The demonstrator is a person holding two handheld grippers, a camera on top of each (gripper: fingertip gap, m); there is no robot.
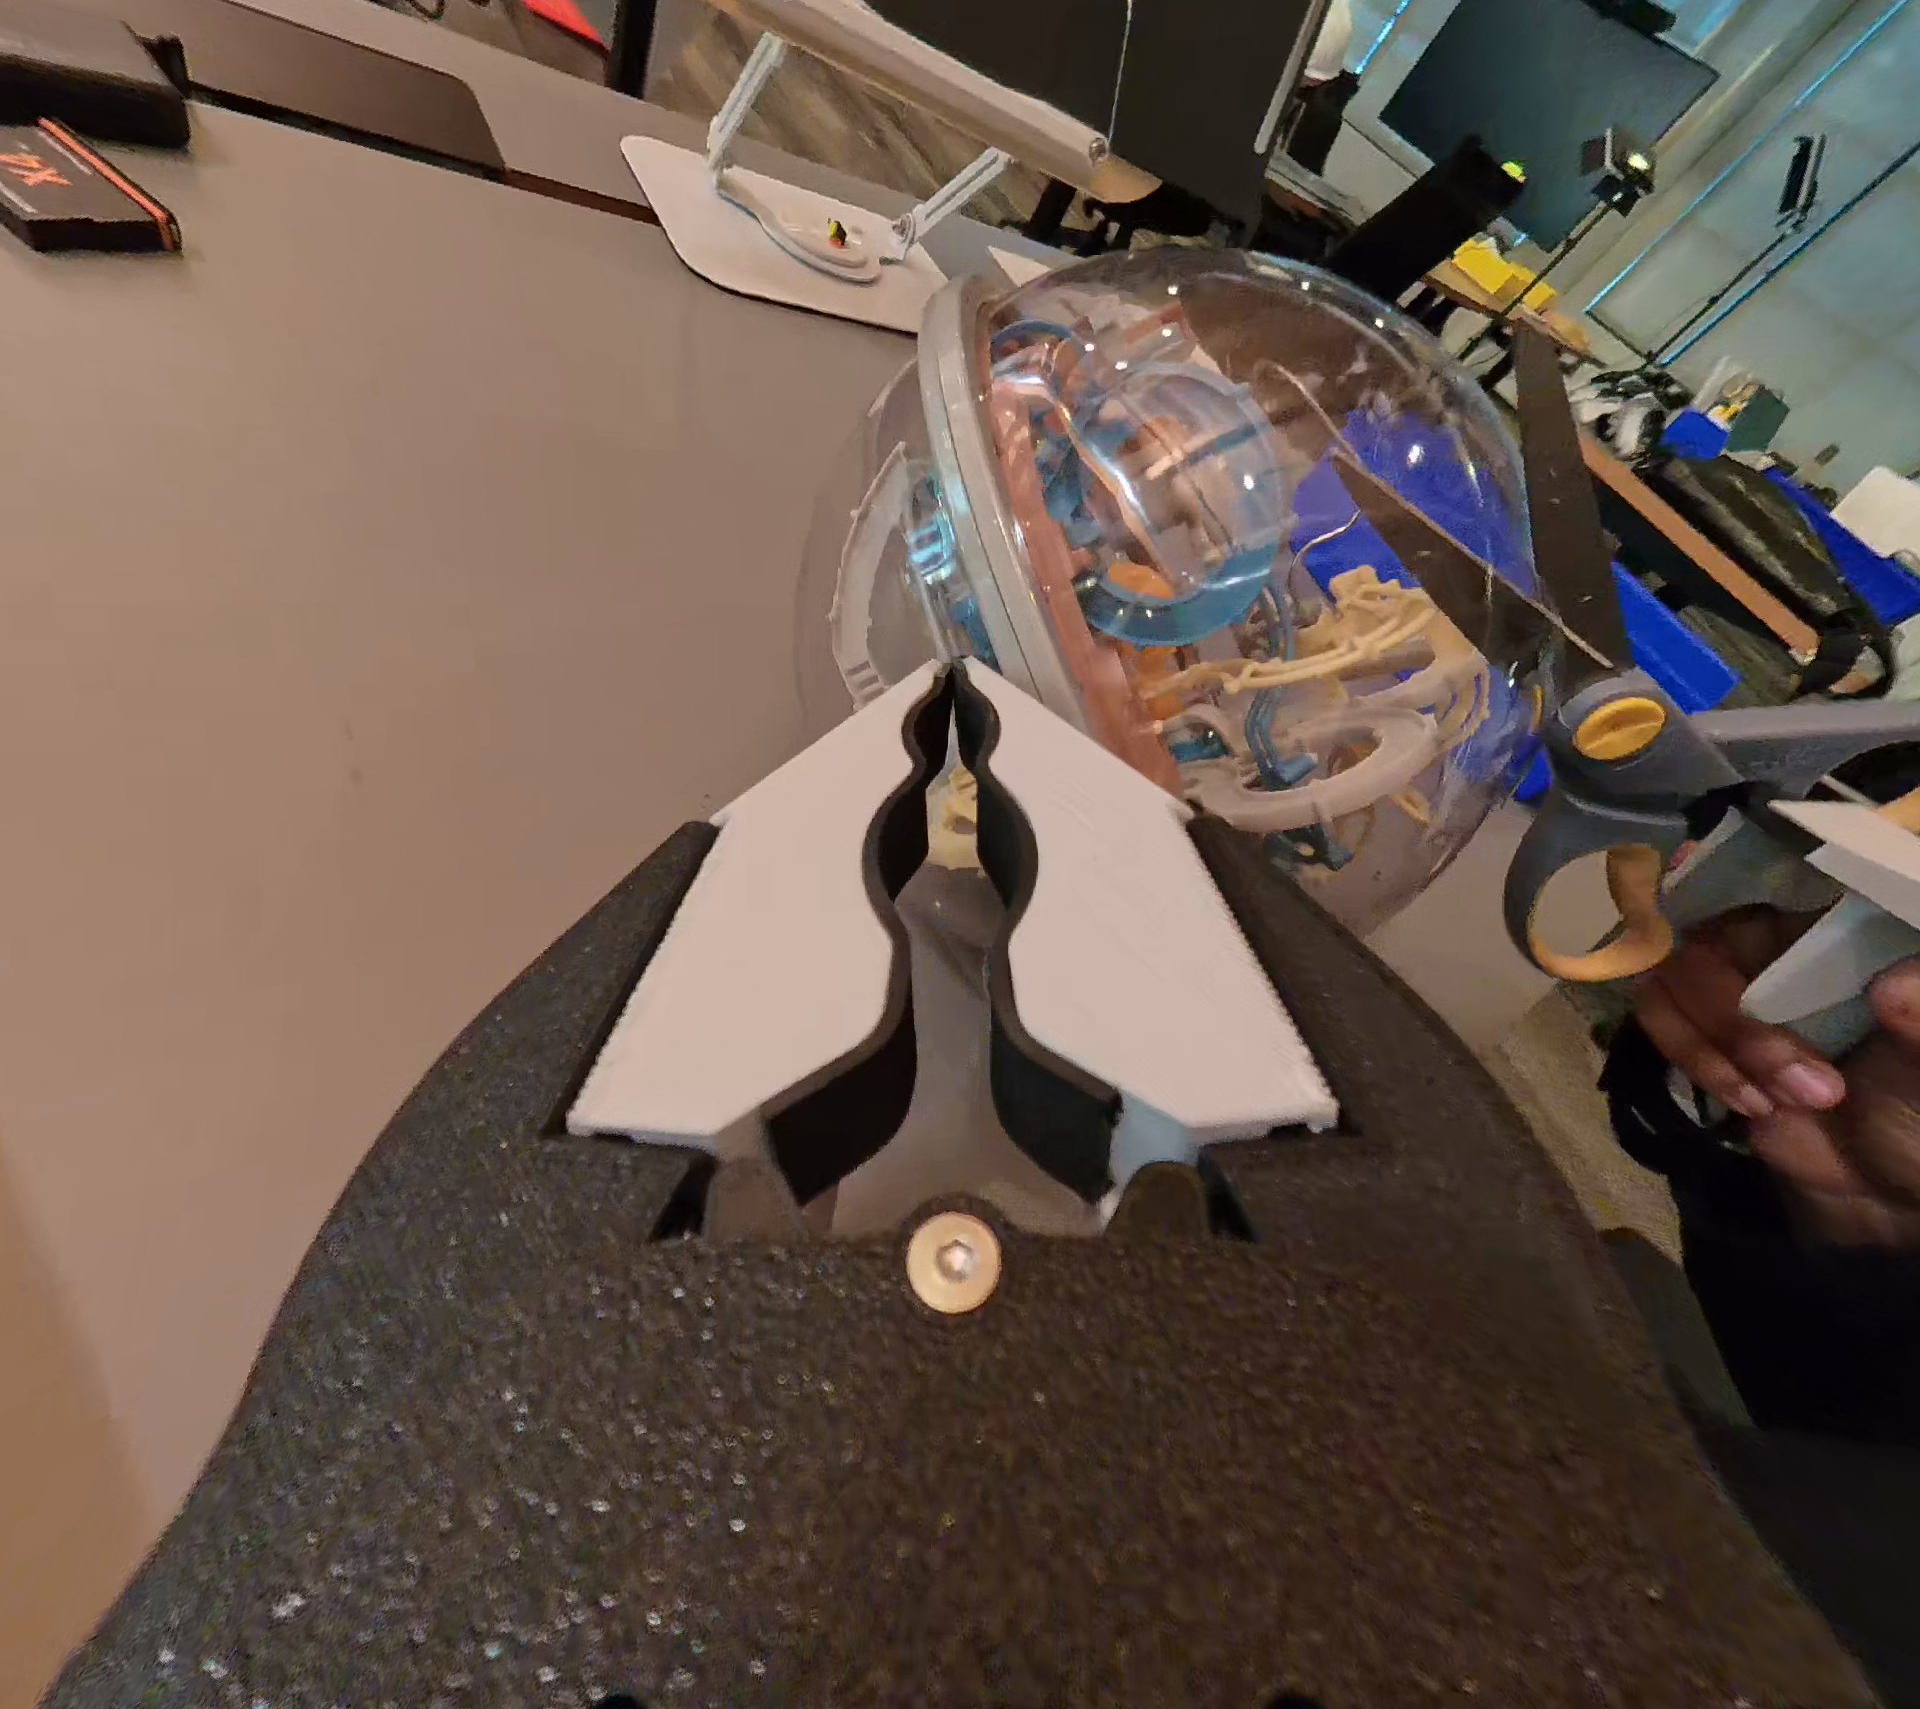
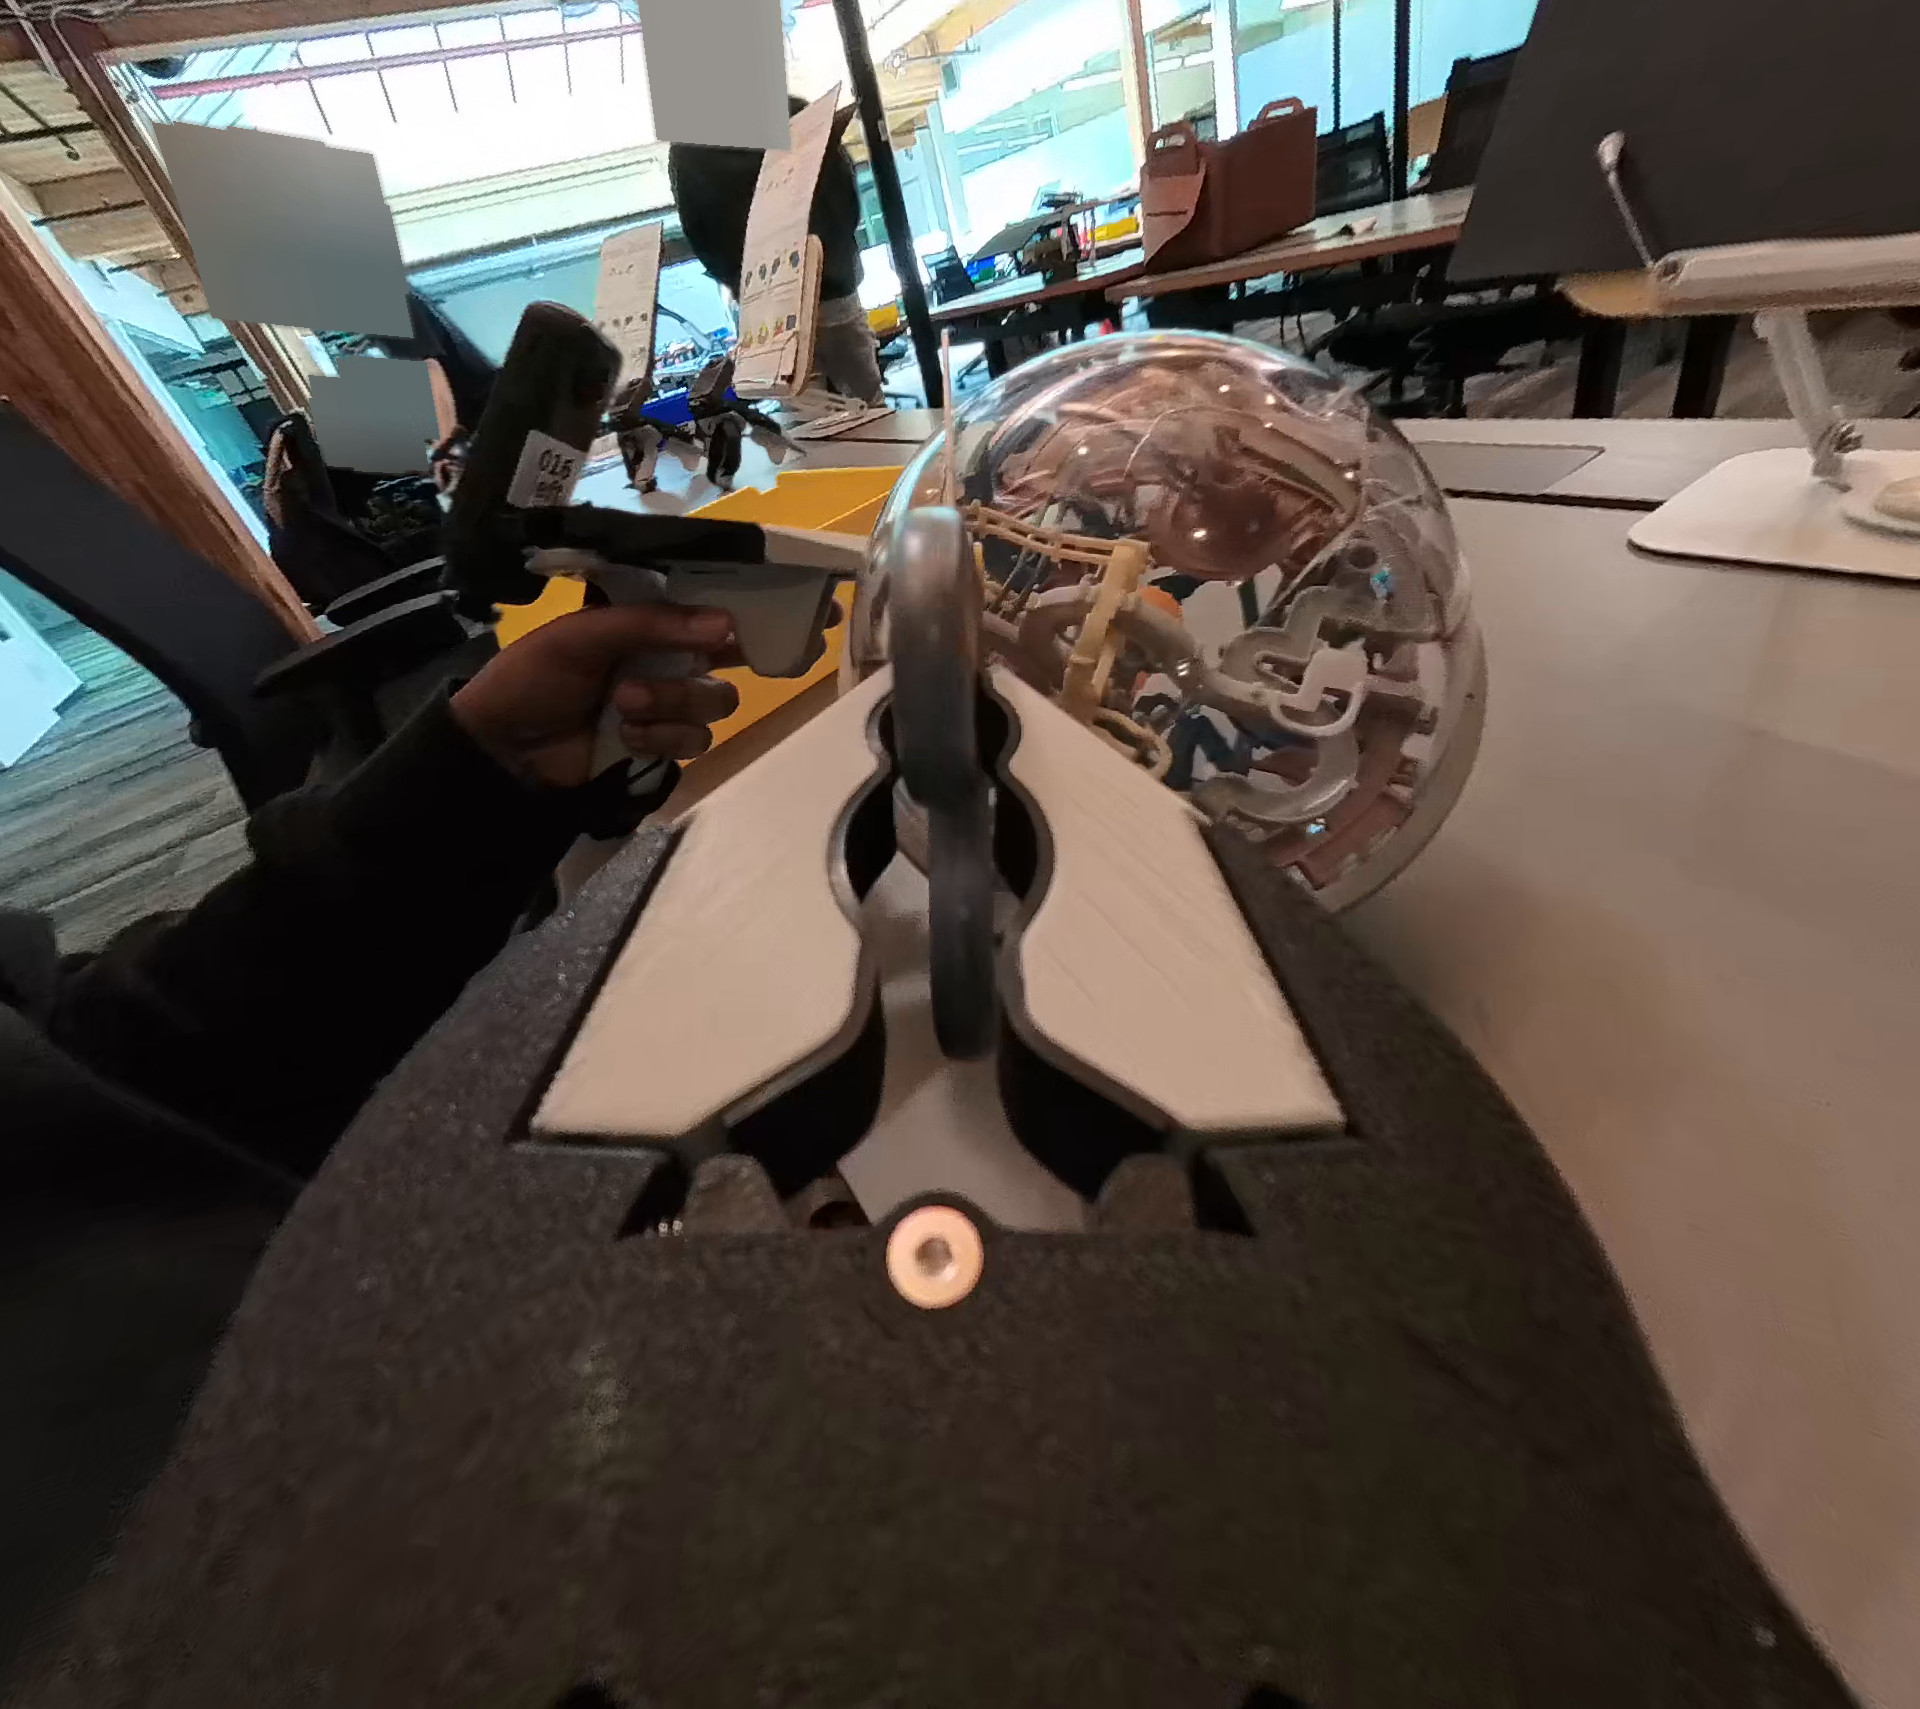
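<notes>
The clear maze ball is set near the bench edge, bare bench beyond. The left gripper jaws are closed, empty, against it. Scissors are clamped in the right gripper jaws.

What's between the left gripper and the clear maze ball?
Nothing visible. The left gripper, fingers closed, sits right at the maze ball on the table. The scissors, held by the right gripper, are off to the ball's far side.

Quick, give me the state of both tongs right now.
Left tongs: shut, empty, tips against the clear maze ball.
Right tongs: shut on the scissors handle, blades open beside the ball.
</notes>
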